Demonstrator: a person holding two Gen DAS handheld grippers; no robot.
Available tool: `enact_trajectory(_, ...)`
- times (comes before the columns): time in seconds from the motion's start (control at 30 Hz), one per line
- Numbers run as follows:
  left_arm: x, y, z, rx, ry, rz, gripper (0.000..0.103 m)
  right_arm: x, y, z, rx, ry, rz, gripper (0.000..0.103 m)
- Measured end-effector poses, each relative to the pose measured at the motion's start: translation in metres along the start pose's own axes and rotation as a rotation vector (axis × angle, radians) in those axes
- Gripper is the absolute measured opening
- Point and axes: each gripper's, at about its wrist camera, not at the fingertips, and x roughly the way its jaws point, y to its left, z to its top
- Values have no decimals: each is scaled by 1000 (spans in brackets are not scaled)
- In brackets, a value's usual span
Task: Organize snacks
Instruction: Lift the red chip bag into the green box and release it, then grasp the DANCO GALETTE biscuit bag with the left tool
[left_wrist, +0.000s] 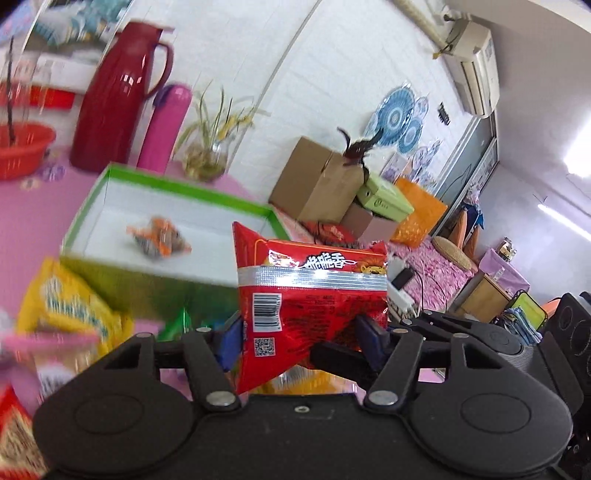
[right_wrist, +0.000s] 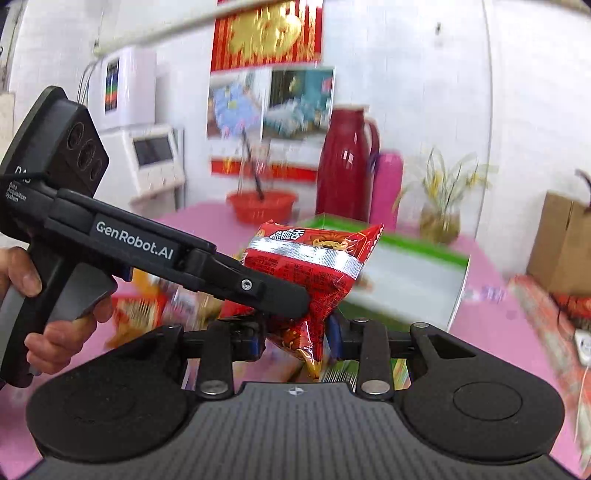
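We have a red snack packet (left_wrist: 310, 302) held up in the air over the pink tablecloth (left_wrist: 44, 199), in front of the green-rimmed white tray (left_wrist: 177, 184). Left gripper (left_wrist: 301, 338) is clenched on the packet's lower part, blue pads pressing it from both sides. In the right wrist view the same packet (right_wrist: 314, 266) hangs between our right gripper (right_wrist: 293, 341) fingers, which pinch its bottom corner; the left tool reaches in from the left, its finger (right_wrist: 266, 291) laid across the packet. One orange-wrapped snack (left_wrist: 159, 240) lies inside the tray, blurred. A yellow bag (left_wrist: 70, 302) sits by the tray's near corner. Behind the tray stand a red thermos (left_wrist: 118, 99) and a pink bottle (left_wrist: 166, 125).
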Motion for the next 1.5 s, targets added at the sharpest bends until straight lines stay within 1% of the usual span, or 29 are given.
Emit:
enact_trajectory(0.07,6,-1,14,15,-17,13,96,10,-7,6,15,-29,-16,57)
enact_trajectory(0.17,27,6,30,22,-13,35,96,31,-23,11,43,-33,-31,57)
enact_trajectory(0.27,52,20,42,-2,14,40,96,52,-37,10,53,-21,-46,57)
enact_trajectory(0.4,79,38,49,-7,46,46,97,73,-54,6,91,6,-56,57)
enact_trajectory(0.43,87,42,50,-12,53,51,98,78,-58,4,103,15,-62,57)
enact_trajectory(0.47,93,45,51,-15,58,61,103,85,-61,2,108,26,-80,58)
enact_trajectory(0.5,99,49,51,-22,55,93,103,90,-62,-1,103,43,-110,62)
enact_trajectory(0.53,102,52,50,-29,51,129,103,96,-63,-4,91,56,-141,68)
enact_trajectory(0.57,104,54,48,-34,43,159,103,99,-64,-7,72,72,-168,92)
enact_trajectory(0.6,103,56,45,-34,26,183,103,100,-64,-10,54,83,-186,103)
enact_trajectory(0.67,102,59,40,-17,25,181,103,98,-63,-15,22,89,-191,103)
enact_trajectory(0.73,102,60,36,-12,41,195,103,94,-62,-16,21,82,-198,103)
enact_trajectory(0.83,95,58,34,-19,42,212,103,84,-61,-9,39,84,-185,103)
enact_trajectory(0.97,67,43,33,-15,2,226,103,54,-51,1,12,28,-184,103)
enact_trajectory(1.03,47,33,31,-11,-28,233,103,35,-44,2,-7,2,-186,103)
enact_trajectory(1.17,10,7,15,-18,-31,300,103,2,-35,-8,-8,-3,-174,103)
enact_trajectory(1.2,2,2,9,-17,-32,301,103,-5,-34,-12,-4,5,-166,103)
enact_trajectory(1.3,-18,-17,-17,-3,-26,255,103,-17,-33,-30,13,55,-155,103)
enact_trajectory(1.4,-31,-33,-42,6,-9,214,103,-22,-34,-49,12,135,-162,103)
enact_trajectory(1.5,-40,-43,-67,12,17,167,103,-22,-40,-66,41,225,-168,103)
